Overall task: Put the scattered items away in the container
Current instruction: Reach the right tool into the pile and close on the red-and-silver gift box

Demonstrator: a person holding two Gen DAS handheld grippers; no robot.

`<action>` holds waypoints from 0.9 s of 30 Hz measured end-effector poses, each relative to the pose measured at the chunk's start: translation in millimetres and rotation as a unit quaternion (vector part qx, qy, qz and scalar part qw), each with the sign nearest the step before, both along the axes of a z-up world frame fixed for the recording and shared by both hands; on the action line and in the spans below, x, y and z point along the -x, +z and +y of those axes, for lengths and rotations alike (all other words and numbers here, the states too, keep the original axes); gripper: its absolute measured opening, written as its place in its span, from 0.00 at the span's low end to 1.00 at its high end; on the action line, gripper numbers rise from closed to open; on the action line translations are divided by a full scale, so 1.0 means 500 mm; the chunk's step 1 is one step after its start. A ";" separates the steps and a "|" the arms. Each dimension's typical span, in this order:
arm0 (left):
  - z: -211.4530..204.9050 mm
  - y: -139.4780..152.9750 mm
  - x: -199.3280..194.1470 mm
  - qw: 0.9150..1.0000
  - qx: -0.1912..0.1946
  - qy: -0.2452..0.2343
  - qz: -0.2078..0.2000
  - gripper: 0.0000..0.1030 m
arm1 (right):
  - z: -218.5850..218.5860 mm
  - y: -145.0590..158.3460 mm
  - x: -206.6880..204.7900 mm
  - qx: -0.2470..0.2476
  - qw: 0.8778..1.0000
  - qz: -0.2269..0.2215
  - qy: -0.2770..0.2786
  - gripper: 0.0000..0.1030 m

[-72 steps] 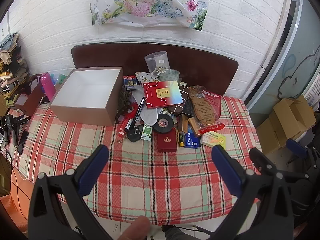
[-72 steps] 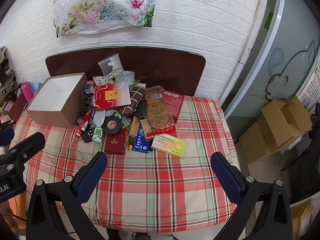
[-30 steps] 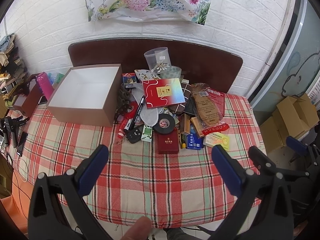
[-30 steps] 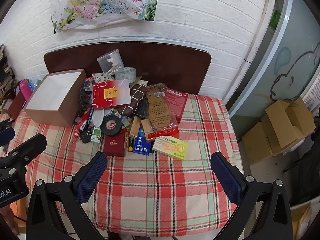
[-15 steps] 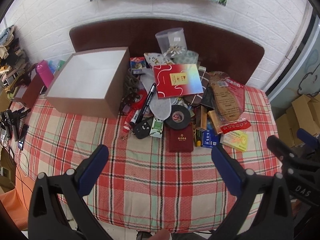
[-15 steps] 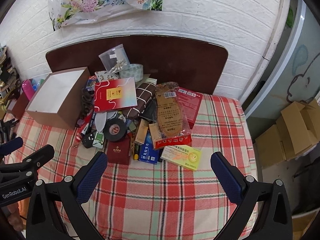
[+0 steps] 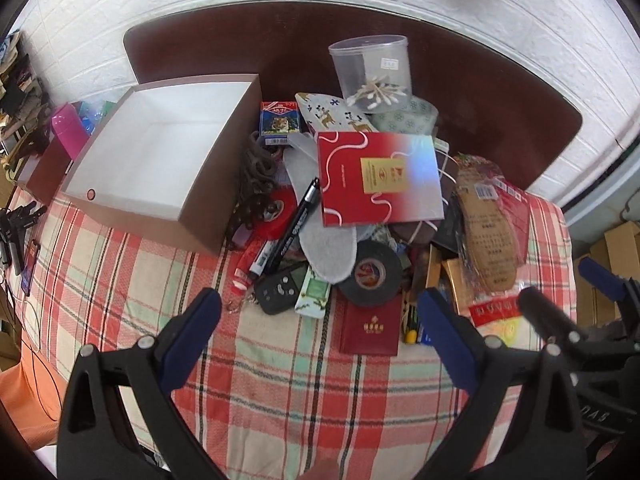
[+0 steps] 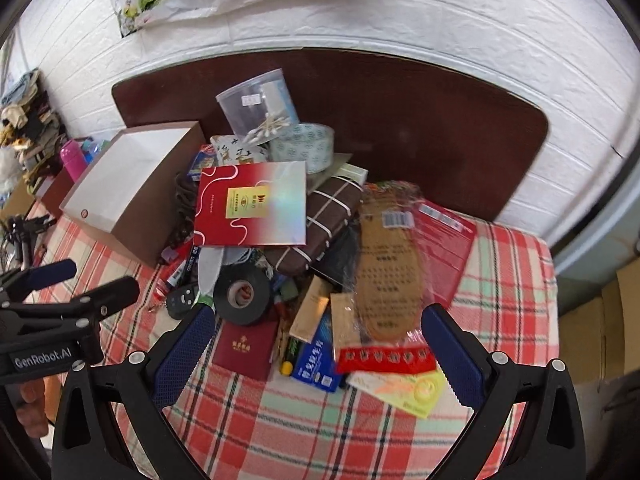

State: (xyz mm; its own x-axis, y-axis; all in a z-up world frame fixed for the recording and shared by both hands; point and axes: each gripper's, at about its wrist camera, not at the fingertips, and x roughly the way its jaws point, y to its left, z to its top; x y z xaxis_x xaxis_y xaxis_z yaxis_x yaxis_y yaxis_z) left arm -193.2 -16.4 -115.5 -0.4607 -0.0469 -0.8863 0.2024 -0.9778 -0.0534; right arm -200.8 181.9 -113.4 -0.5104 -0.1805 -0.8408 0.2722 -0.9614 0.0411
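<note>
Plaid cloth, red and green, covers the counter (image 7: 120,264), and nearest to me both grippers hang over its bare front edge with nothing in them: the left gripper (image 7: 320,328) spread wide, the right gripper (image 8: 320,344) just as wide. Straight ahead of them the clutter begins. A dark red booklet (image 7: 371,325) lies flat just past the left gripper's fingertips, a little to its right side, its long axis running away from me; in the right wrist view it sits close by the right gripper's left finger, so either hand could take it (I would guess the left, since it is the arm on the box side). Touching the booklet's far edge is a roll of black tape (image 7: 370,272), and left of that a black key fob (image 7: 280,286) and a marker pen (image 7: 298,218) slanting toward the pile. On the right side lie a blue packet (image 8: 318,356), a yellow box (image 8: 404,388) and a bagged insole (image 8: 384,268). Farther back a glossy red card (image 7: 380,178) rides on top of the heap, with a clear tub of cotton buds (image 7: 372,68) behind. The brown box (image 7: 160,152), open and bare inside, stands far left, touching the pile's edge.
</note>
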 end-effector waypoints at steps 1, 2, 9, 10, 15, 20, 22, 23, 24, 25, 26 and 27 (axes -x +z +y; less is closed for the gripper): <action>-0.002 -0.003 0.013 1.000 0.001 0.004 -0.002 0.96 | -0.005 -0.007 0.011 -0.001 1.000 -0.003 0.005 1.00; -0.003 -0.007 0.025 1.000 0.002 0.006 -0.003 0.96 | -0.010 -0.017 0.026 -0.002 1.000 -0.006 0.011 1.00; -0.011 -0.053 0.118 1.000 0.000 0.005 -0.007 0.96 | -0.045 -0.073 0.112 0.005 0.998 -0.019 0.055 1.00; -0.011 -0.062 0.130 1.000 0.001 0.002 -0.009 0.96 | -0.050 -0.083 0.125 0.003 0.998 -0.022 0.061 1.00; -0.015 -0.100 0.170 1.000 -0.006 -0.013 -0.013 0.95 | -0.068 -0.125 0.170 0.004 0.995 -0.032 0.093 1.00; -0.019 -0.139 0.195 0.999 -0.005 -0.037 -0.023 0.95 | -0.087 -0.170 0.197 -0.002 0.990 -0.038 0.137 1.00; -0.021 -0.154 0.205 0.999 -0.004 -0.044 -0.027 0.95 | -0.094 -0.183 0.202 -0.008 0.988 -0.035 0.151 1.00; -0.023 -0.162 0.211 0.999 -0.004 -0.045 -0.031 0.95 | -0.098 -0.191 0.205 -0.013 0.987 -0.030 0.157 1.00; -0.023 -0.170 0.219 0.998 -0.006 -0.046 -0.035 0.93 | -0.101 -0.197 0.209 -0.016 0.986 -0.025 0.162 1.00; -0.024 -0.178 0.228 0.998 -0.011 -0.048 -0.039 0.92 | -0.102 -0.202 0.212 -0.016 0.986 -0.022 0.165 1.00; -0.024 -0.186 0.236 0.998 -0.017 -0.051 -0.043 0.89 | -0.104 -0.209 0.219 -0.015 0.986 -0.021 0.167 1.00; -0.024 -0.191 0.243 0.997 -0.021 -0.055 -0.045 0.88 | -0.105 -0.215 0.225 -0.014 0.985 -0.020 0.168 1.00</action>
State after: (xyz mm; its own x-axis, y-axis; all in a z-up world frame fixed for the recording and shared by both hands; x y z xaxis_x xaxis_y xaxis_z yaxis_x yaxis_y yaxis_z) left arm -314.8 -28.5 -211.2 -0.3794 0.0370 -0.9245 0.1008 -0.9916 -0.0810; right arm -313.2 129.2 -220.9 -0.3919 -0.3100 -0.8662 0.5739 -0.8182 0.0332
